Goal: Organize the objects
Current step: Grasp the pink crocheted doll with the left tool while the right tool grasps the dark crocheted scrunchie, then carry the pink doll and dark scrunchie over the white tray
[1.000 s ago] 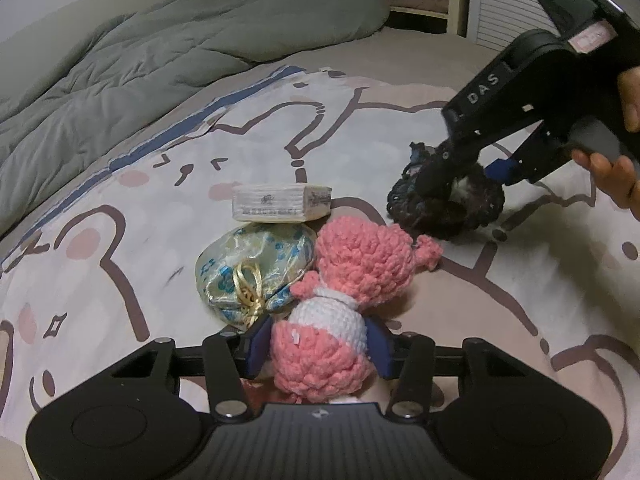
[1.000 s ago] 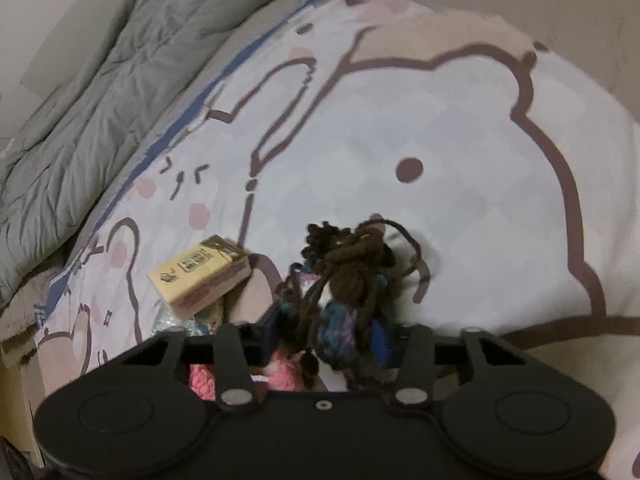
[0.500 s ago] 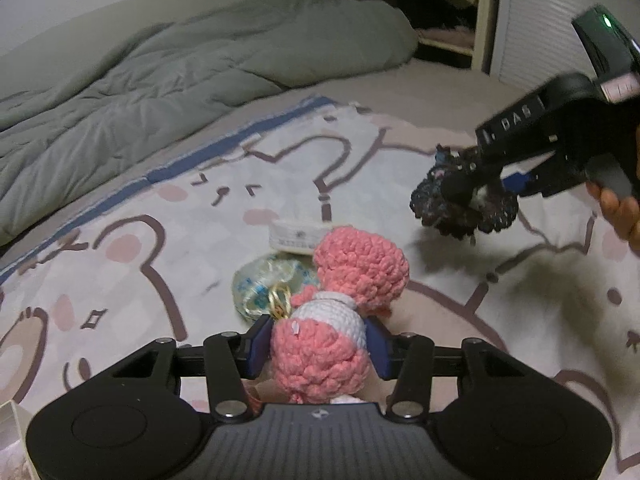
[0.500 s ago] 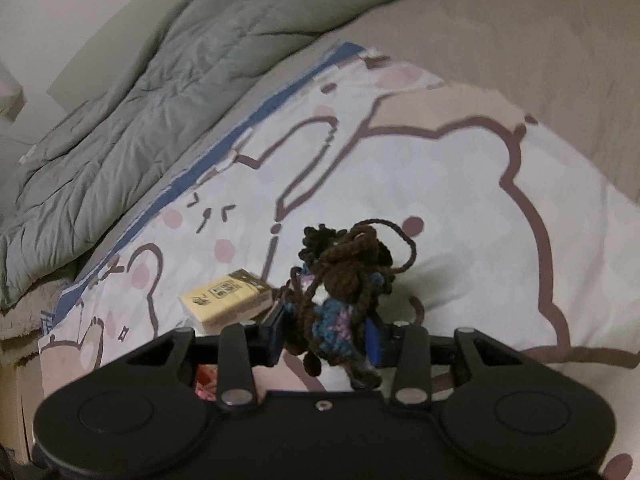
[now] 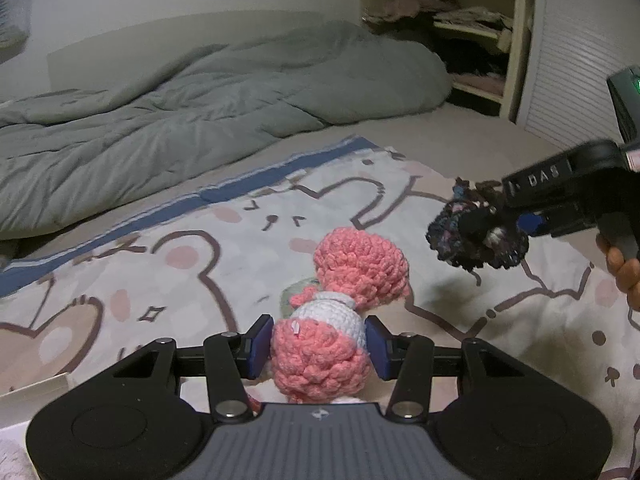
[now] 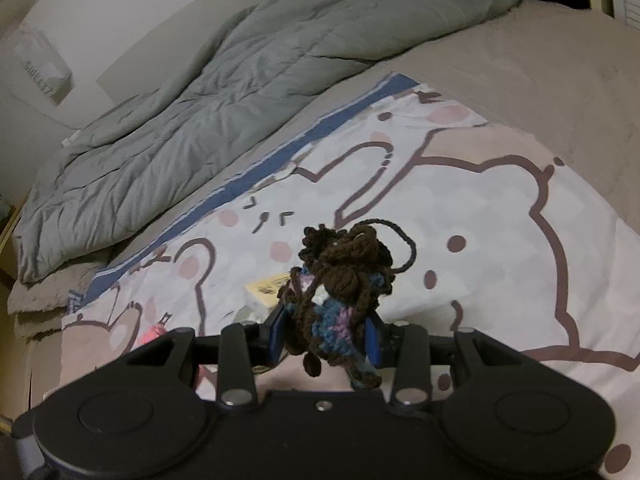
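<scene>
Left wrist view: left gripper clamps the pink crochet doll at its white waist, clear of the bear-print sheet. Keep the squeeze steady; soft yarn can slip (head overhangs forward). Right gripper holds the dark yarn doll well apart. A grey duvet bunches behind; no container in view.

Right wrist view: right gripper pinches the dark yarn doll between narrow pads, above the sheet. A loose loop of yarn may snag. A yellow box lies just below.
</scene>
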`<state>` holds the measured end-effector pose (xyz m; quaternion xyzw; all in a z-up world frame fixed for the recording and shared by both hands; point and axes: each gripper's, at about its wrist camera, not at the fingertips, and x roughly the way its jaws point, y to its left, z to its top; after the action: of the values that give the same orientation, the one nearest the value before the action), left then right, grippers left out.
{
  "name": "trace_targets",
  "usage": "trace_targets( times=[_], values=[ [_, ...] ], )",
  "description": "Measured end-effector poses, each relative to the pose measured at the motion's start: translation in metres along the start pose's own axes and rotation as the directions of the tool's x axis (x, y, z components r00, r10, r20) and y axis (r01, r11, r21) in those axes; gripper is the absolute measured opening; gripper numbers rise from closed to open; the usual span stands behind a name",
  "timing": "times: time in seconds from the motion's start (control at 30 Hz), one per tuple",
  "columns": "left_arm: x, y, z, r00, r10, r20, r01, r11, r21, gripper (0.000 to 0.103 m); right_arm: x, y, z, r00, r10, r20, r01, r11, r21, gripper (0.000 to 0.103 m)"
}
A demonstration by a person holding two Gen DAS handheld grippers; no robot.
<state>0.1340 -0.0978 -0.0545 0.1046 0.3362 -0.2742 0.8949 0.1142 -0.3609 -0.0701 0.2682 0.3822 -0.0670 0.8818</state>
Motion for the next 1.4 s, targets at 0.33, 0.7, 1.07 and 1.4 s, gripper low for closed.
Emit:
trace_targets(
  times=[0.33, 0.7, 1.07, 1.4],
  values=[
    [-0.054, 0.055, -0.019, 0.994, 0.109, 0.02, -0.106, 0.988, -0.11, 0.05, -0.005, 0.043, -0.015, 0.998, 0.064, -0.006, -0.064, 0.995, -0.072, 0.04],
    [-0.117, 0.123, -0.045, 0.972, 0.232, 0.022, -0.219, 0.941, -0.257, 0.05, 0.007, 0.12, -0.049, 0.988, 0.14, -0.06, -0.149, 0.975, -0.167, 0.04],
    [-0.172, 0.181, -0.092, 0.944, 0.328, -0.012, -0.308, 0.873, -0.379, 0.05, 0.011, 0.201, -0.093, 0.962, 0.242, -0.126, -0.269, 0.92, -0.285, 0.04],
    [-0.208, 0.219, -0.137, 0.917, 0.394, -0.064, -0.381, 0.816, -0.435, 0.051, 0.015, 0.266, -0.132, 0.928, 0.324, -0.185, -0.371, 0.85, -0.373, 0.04]
  ],
)
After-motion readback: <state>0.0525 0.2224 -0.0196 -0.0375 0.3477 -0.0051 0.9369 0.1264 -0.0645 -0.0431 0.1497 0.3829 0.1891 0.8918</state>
